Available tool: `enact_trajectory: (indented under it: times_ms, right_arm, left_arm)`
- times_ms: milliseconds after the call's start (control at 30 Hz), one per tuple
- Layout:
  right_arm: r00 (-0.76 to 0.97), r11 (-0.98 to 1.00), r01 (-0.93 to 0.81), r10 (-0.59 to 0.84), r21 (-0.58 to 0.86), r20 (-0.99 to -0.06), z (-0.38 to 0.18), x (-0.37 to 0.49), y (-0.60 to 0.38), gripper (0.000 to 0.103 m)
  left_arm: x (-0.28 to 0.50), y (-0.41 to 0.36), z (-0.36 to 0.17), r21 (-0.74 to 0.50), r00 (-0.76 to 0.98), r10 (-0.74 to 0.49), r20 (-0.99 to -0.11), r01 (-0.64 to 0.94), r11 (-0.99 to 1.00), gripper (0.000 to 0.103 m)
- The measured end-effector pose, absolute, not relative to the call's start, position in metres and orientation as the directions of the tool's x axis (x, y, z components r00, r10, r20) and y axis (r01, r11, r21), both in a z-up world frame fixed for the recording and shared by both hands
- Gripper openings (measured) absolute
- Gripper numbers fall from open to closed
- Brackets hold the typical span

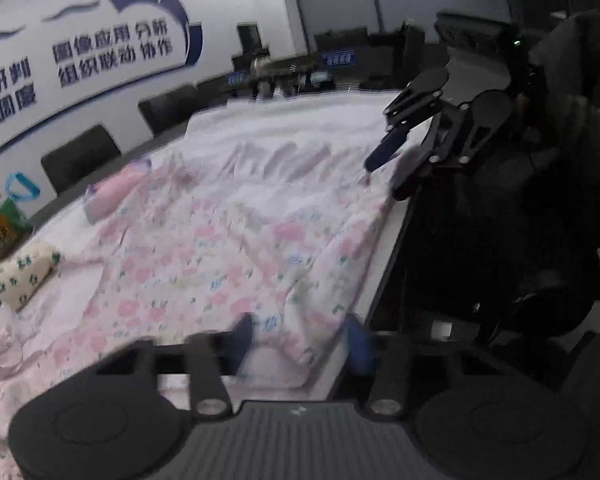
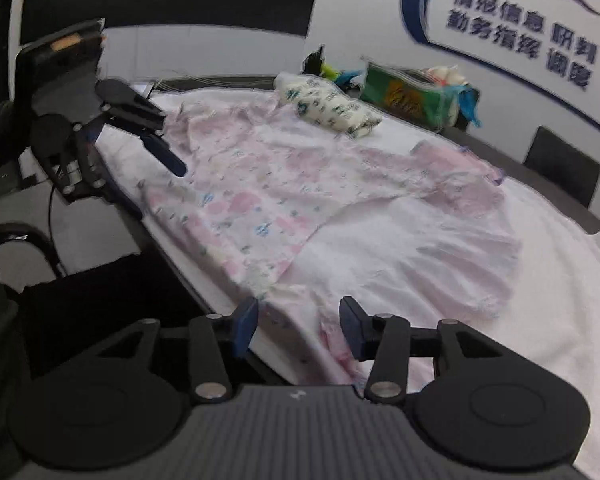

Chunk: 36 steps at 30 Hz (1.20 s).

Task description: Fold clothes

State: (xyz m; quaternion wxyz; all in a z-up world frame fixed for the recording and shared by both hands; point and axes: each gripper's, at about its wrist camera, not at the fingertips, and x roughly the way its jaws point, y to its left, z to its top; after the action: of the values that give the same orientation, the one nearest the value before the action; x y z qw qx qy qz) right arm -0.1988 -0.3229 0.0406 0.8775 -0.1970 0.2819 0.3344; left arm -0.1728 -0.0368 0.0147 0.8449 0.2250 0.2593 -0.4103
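A pink floral dress (image 1: 220,248) (image 2: 260,184) with a pale pink skirt (image 2: 420,248) lies spread flat on the cloth-covered table (image 1: 300,120) (image 2: 560,280), along the near edge. My left gripper (image 1: 300,344) (image 2: 166,140) is open at one end of the dress's near edge, and fabric lies between its blue fingers (image 1: 240,340). At the skirt end of that same edge, my right gripper (image 2: 298,326) (image 1: 390,172) is open too, with the hem under the gap between its fingers (image 2: 350,328).
A folded cream garment with green print (image 1: 16,280) (image 2: 332,108) and a green bag (image 1: 0,228) (image 2: 412,96) sit at the far side. Dark chairs (image 1: 80,160) (image 2: 560,168) line the wall. The table edge (image 1: 384,272) drops to dark floor.
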Motion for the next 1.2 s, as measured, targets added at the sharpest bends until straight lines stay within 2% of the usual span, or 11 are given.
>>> enact_trajectory:
  times_ms: [100, 200, 367, 533, 567, 633, 767, 833, 900, 1067, 1200]
  right_arm:
    - [0.6, 0.707, -0.698, 0.488, -0.117, -0.634, 0.033, -0.195, -0.331, 0.027]
    - [0.598, 0.726, -0.684, 0.508, -0.065, -0.62, 0.037, -0.181, -0.341, 0.012]
    - [0.651, 0.756, -0.65, 0.504, -0.074, -0.568, 0.057, -0.131, -0.34, 0.01]
    - [0.702, 0.787, -0.611, 0.491, -0.083, -0.516, 0.076, -0.079, -0.339, 0.01]
    - [0.723, 0.809, -0.579, 0.455, -0.097, -0.521, 0.079, -0.061, -0.332, 0.017]
    - [0.767, 0.864, -0.485, 0.347, -0.134, -0.54, 0.079, -0.031, -0.318, 0.048]
    - [0.827, 0.865, -0.436, 0.277, -0.248, -0.489, 0.084, -0.032, -0.319, 0.05]
    - [0.817, 0.851, -0.482, 0.351, -0.208, -0.458, 0.089, -0.051, -0.334, 0.052]
    - [0.761, 0.804, -0.575, 0.455, -0.154, -0.463, 0.088, -0.073, -0.342, 0.065]
    - [0.659, 0.637, -0.713, 0.463, -0.295, -0.593, 0.054, -0.108, -0.316, 0.071]
    - [0.653, 0.661, -0.694, 0.412, -0.284, -0.635, 0.032, -0.098, -0.317, 0.062]
  left_arm:
    - [-0.163, -0.027, 0.02, 0.069, 0.472, -0.599, -0.647, 0.818, 0.57, 0.01]
    - [-0.153, -0.019, 0.033, -0.005, 0.423, -0.63, -0.651, 0.828, 0.561, 0.003]
    - [-0.086, -0.005, 0.06, -0.168, 0.37, -0.66, -0.654, 0.78, 0.603, 0.002]
    - [-0.031, 0.009, 0.068, -0.122, 0.538, -0.525, -0.659, 0.613, 0.781, 0.011]
    - [-0.025, 0.013, 0.066, -0.116, 0.558, -0.499, -0.663, 0.581, 0.805, 0.012]
    - [-0.014, 0.021, 0.062, -0.105, 0.596, -0.443, -0.67, 0.515, 0.851, 0.021]
    - [-0.057, 0.054, 0.068, -0.112, 0.645, -0.459, -0.612, 0.503, 0.857, 0.044]
    - [-0.082, 0.065, 0.07, -0.109, 0.649, -0.499, -0.574, 0.543, 0.832, 0.062]
    - [-0.101, 0.067, 0.066, -0.099, 0.631, -0.551, -0.546, 0.605, 0.79, 0.068]
    - [-0.108, 0.039, 0.039, 0.055, 0.616, -0.508, -0.602, 0.667, 0.743, 0.067]
    - [-0.107, 0.039, 0.023, 0.075, 0.585, -0.502, -0.637, 0.695, 0.715, 0.031]
